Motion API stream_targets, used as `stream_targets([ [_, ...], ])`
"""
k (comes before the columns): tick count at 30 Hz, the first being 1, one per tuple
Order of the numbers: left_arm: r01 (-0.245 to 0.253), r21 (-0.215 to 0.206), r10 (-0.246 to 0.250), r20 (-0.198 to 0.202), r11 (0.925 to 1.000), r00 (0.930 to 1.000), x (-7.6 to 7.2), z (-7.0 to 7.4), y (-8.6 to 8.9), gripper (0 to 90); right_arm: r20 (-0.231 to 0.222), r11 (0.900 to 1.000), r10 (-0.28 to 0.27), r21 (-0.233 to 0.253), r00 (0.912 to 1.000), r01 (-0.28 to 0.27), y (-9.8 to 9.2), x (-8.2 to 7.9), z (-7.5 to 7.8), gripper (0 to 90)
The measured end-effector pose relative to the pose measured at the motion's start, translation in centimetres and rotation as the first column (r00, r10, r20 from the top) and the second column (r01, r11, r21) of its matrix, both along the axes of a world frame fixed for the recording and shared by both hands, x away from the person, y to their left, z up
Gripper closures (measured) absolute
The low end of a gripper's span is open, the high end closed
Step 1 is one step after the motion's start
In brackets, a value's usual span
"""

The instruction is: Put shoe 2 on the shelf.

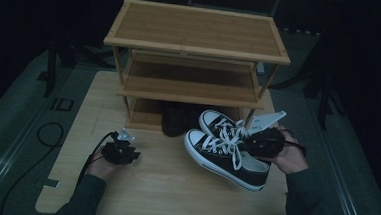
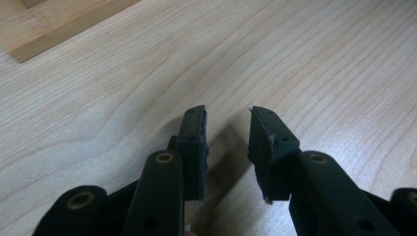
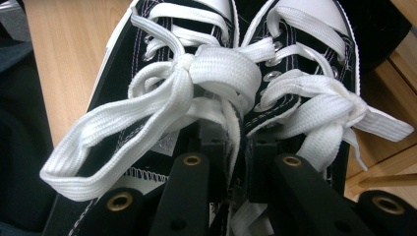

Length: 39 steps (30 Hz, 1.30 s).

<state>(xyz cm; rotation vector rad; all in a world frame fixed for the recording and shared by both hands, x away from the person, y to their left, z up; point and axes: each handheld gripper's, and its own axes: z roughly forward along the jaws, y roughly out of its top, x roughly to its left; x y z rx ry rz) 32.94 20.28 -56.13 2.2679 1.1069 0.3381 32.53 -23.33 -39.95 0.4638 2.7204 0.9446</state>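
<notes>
Gripping a pair of black canvas sneakers (image 1: 226, 150) where their inner collars meet, the right tongs (image 1: 264, 142) hold both shoes together just in front of the rack (image 1: 197, 48), at the right side of the table (image 1: 163, 186). In the right gripper view the two black jaws are pressed close on the dark fabric edges between the shoes (image 3: 236, 98), with flat white woven laces (image 3: 216, 73) tied in loose bows draped over and beside them. Metal eyelets dot the lacing rows, white stitching lines the canvas, and white rubber toe caps and sole bands edge each shoe. No brand mark or lettering can be read on them.

The left tongs (image 1: 120, 151) lie low at the table's left, well apart from the shoes. In the left gripper view these tongs (image 2: 227, 147) stand parted with nothing between the jaws, their dark padded faces squared off and brass-coloured rivets set in the arms, over pale, finely grained wood.

The rack is of warm slatted wood with three rectangular tiers and thin legs. A dark rounded thing (image 1: 174, 119), too dim to identify, sits on its lowest tier just behind the sneakers. Faint letters reading "ID" (image 1: 61, 104) mark the grey floor left of the table.
</notes>
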Motion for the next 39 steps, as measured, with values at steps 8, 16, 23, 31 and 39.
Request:
stream_targets([
  [8, 0.001, -0.001, -0.001, -0.001, 1.0000, 1.0000, 0.0, 0.0, 0.0, 68.4, 0.015, 0.999, 0.028, 0.039, 0.9995, -0.028, 0.0, -0.3, 1.2, 82.5],
  [16, 0.000, -0.003, 0.000, -0.001, 1.0000, 1.0000, 0.0, 0.0, 0.0, 68.3, 0.022, 0.996, 0.073, 0.052, 0.9971, -0.074, 0.5, -0.6, 2.2, 82.5],
  [23, 0.000, -0.004, 0.000, -0.001, 1.0000, 1.0000, 0.0, 0.0, 0.0, 68.3, 0.029, 0.992, 0.095, 0.086, 0.9950, -0.097, 0.6, -0.8, 3.4, 82.5],
  [31, 0.000, -0.006, 0.000, -0.002, 1.0000, 1.0000, 0.0, 0.0, 0.1, 68.3, 0.068, 0.993, 0.066, 0.093, 0.9955, -0.072, 0.5, -0.3, 5.3, 82.5],
  [39, 0.003, -0.007, -0.003, -0.004, 1.0000, 1.0000, 0.1, 0.0, 0.1, 68.3, 0.086, 0.993, -0.064, 0.101, 0.9943, 0.055, 1.1, 1.8, 5.7, 83.2],
])
